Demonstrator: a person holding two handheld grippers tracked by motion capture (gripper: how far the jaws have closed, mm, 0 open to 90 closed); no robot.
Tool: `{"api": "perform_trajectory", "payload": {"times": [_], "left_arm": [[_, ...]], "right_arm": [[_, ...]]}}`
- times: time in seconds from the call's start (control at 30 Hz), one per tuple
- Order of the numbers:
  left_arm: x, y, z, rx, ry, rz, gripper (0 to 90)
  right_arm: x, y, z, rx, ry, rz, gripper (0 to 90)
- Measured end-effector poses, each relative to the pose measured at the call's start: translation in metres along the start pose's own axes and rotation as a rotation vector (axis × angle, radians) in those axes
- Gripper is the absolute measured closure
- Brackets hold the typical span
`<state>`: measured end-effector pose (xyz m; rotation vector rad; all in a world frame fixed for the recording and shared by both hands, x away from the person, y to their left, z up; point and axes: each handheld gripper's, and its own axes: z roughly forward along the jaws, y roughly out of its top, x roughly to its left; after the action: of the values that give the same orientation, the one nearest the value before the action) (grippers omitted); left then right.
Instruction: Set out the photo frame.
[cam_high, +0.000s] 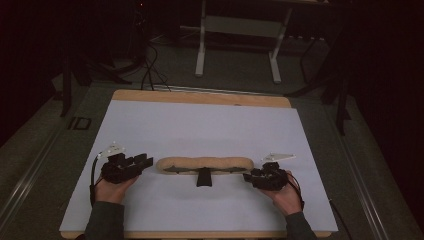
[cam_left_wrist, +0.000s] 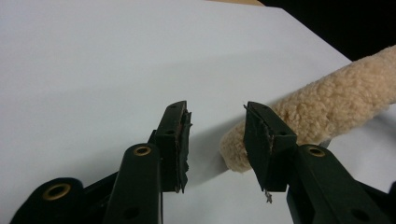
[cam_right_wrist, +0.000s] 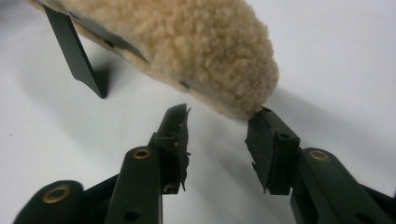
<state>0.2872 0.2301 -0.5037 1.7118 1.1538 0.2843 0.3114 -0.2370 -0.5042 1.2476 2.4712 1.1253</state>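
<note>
A long tan fleece-covered bar (cam_high: 204, 163) with a short black handle (cam_high: 203, 178) lies crosswise on the white sheet (cam_high: 200, 125). My left gripper (cam_high: 147, 161) stands open just off the bar's left end. In the left gripper view, the gripper (cam_left_wrist: 217, 140) has nothing between its jaws, and the fleece end (cam_left_wrist: 327, 107) lies behind the right-hand jaw. My right gripper (cam_high: 248, 176) stands open at the bar's right end. In the right gripper view, the gripper (cam_right_wrist: 217, 135) has an empty gap, with the fleece tip (cam_right_wrist: 187, 42) just above the right-hand jaw and the handle (cam_right_wrist: 74, 51) at upper left.
The sheet covers a wooden board (cam_high: 200, 97) whose edge shows at the back. Beyond it stand a grey metal frame (cam_high: 239, 30) and floor cables (cam_high: 150, 70) in a dark room. A hand holds each gripper from the near edge.
</note>
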Motion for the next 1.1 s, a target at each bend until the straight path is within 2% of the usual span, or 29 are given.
{"api": "perform_trajectory", "payload": {"times": [0.2,0.33,0.5,0.7,0.73,0.87,1.0,1.1], "left_arm": [[-0.002,0.0,0.002,0.01,0.005,0.019,62.2],[-0.004,-0.001,0.003,0.019,0.017,0.041,65.5],[-0.005,-0.001,0.005,0.022,0.027,0.054,66.4],[-0.007,-0.001,0.005,0.02,0.031,0.069,68.1],[-0.008,-0.001,0.005,0.02,0.034,0.073,68.1],[-0.01,-0.002,0.006,0.023,0.054,0.084,66.7],[-0.011,-0.002,0.007,0.025,0.046,0.089,67.4],[-0.013,-0.002,0.007,0.022,0.031,0.105,72.2]], "right_arm": [[-0.001,-0.001,0.001,0.03,0.007,0.004,67.2],[0.0,-0.002,0.003,0.06,0.037,0.002,73.6],[0.003,-0.001,0.004,0.046,0.041,-0.02,77.9],[0.008,0.0,0.003,0.023,0.02,-0.052,85.7],[0.01,0.0,0.004,0.01,0.007,-0.065,89.7],[0.016,0.001,0.007,0.005,-0.013,-0.09,90.0],[0.018,0.0,0.01,0.01,-0.025,-0.096,90.0],[0.019,0.0,0.012,0.009,-0.029,-0.095,90.0]]}}
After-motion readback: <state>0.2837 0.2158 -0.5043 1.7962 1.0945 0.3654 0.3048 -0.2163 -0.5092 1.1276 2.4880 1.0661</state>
